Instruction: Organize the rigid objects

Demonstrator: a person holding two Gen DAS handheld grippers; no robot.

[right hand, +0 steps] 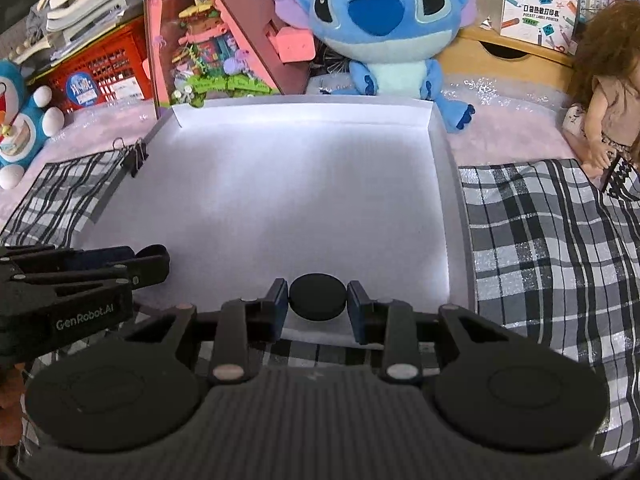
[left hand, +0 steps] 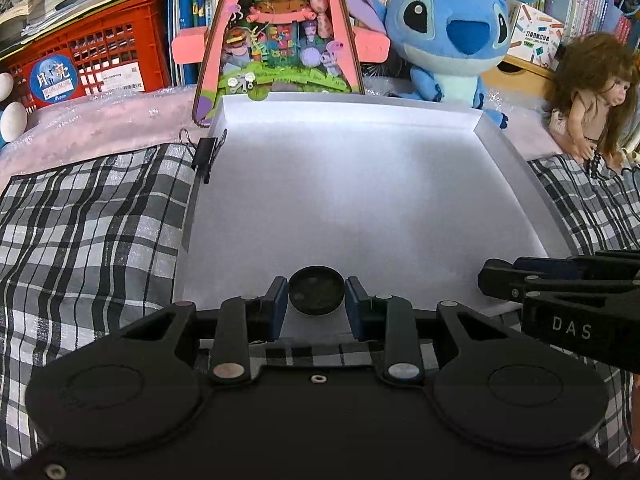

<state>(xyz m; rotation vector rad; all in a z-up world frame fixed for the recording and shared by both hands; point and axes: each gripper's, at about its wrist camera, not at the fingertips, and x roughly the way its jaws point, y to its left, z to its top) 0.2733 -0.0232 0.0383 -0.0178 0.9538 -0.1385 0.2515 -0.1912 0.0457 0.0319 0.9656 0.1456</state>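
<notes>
Left wrist: disc [left hand: 316, 290] in tool [left hand: 316, 300]

Black left gripper [left hand: 316, 300] and right gripper [right hand: 317, 300], blue pads, silver rivets, white lettering

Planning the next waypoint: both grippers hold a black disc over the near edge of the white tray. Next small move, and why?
Probably carry both forward and down over the white tray, then release. The left gripper and right gripper each clamp a black disc just above the tray's near edge, and its floor ahead looks bare.
</notes>
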